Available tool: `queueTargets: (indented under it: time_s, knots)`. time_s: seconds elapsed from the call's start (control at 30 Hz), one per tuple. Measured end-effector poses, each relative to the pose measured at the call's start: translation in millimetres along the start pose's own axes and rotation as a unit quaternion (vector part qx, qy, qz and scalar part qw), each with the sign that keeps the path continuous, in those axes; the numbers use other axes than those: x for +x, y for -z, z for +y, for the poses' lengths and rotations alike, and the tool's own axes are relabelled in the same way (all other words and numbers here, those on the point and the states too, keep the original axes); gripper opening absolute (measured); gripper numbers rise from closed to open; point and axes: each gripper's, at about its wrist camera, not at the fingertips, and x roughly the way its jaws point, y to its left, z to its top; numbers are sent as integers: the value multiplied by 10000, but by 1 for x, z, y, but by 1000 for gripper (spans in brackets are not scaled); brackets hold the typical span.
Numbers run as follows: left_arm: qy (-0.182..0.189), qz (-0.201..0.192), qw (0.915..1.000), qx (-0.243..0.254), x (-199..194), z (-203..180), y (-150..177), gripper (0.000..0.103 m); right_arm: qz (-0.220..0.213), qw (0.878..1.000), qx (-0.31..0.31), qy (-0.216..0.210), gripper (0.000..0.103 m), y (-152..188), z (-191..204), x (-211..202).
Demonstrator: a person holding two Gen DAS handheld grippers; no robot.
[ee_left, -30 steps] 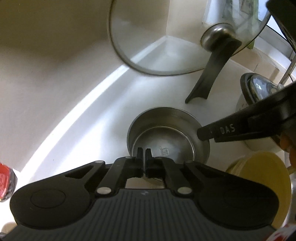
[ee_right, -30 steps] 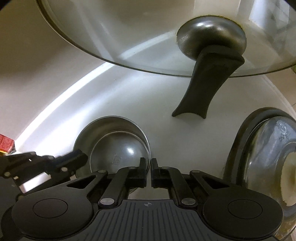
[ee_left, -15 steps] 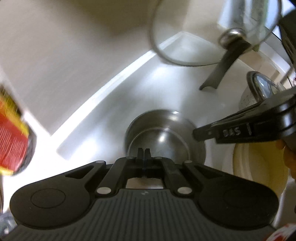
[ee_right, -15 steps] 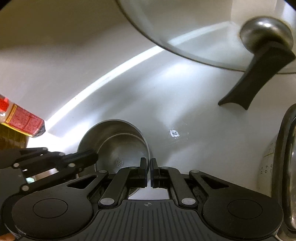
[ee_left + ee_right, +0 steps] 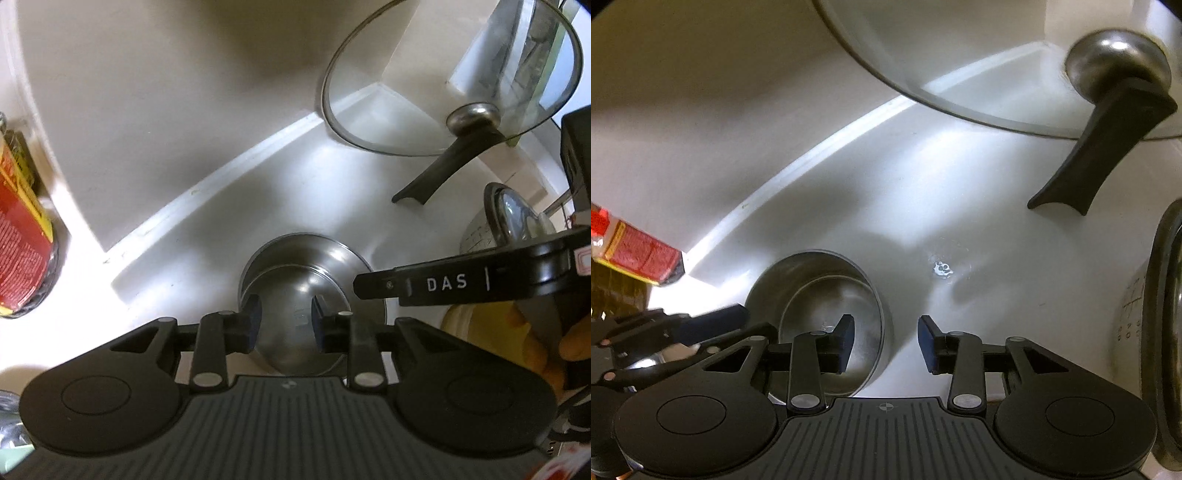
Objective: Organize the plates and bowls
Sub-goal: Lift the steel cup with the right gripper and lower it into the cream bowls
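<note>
A steel bowl (image 5: pixel 306 291) stands on the white counter, with a smaller rounded steel shape showing inside it. My left gripper (image 5: pixel 286 321) hangs over the bowl's near left side. Its jaws are opening and its pads touch nothing. My right gripper (image 5: pixel 886 343) hovers at the bowl's (image 5: pixel 827 306) right edge, its jaws opening too. The rim shows between its fingers but no pad presses it. In the left wrist view, one finger (image 5: pixel 443 286) of the right gripper reaches in from the right. A pale yellow dish (image 5: pixel 476 325) lies beyond it.
A glass lid (image 5: pixel 443 85) with a black handle (image 5: pixel 1108 147) leans in the wall corner. A lidded measuring pot (image 5: pixel 517 218) stands at the right. A red-labelled jar (image 5: pixel 18 240) stands at the left, past a wall step. A small wet spot (image 5: pixel 942 268) marks the counter.
Both grippers were shut and now stand with their jaws apart. Both shifted left over the counter, so the lid slid right in view and the red jar came in. The bowl stayed put.
</note>
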Motion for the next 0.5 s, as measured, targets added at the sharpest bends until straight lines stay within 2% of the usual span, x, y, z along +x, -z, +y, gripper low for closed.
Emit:
queueTargets:
  time_s: [0.07,0.2,0.3,0.33,0.37,0.5]
  knots:
    - [-140,91,9998,76,5,-1,-1,25,25,10000,23,6,39,-2,-3,1]
    - [-112,260,9995,-142,13,6,-2,20,136,9999,18,-60,38,-3,-6,6]
    - [-111,167,9998,-72,2,5,0,21,151,9999,-12,-56,38,-3,-7,8]
    - [-125,90,9999,5,-3,3,0,24,147,9999,-7,-67,38,-5,-8,9]
    - [-182,18,9998,94,-9,2,2,28,137,9999,-3,-83,38,-5,-8,9]
    - [-431,-16,9989,198,-12,6,6,29,97,9999,-31,-95,38,-4,-7,8]
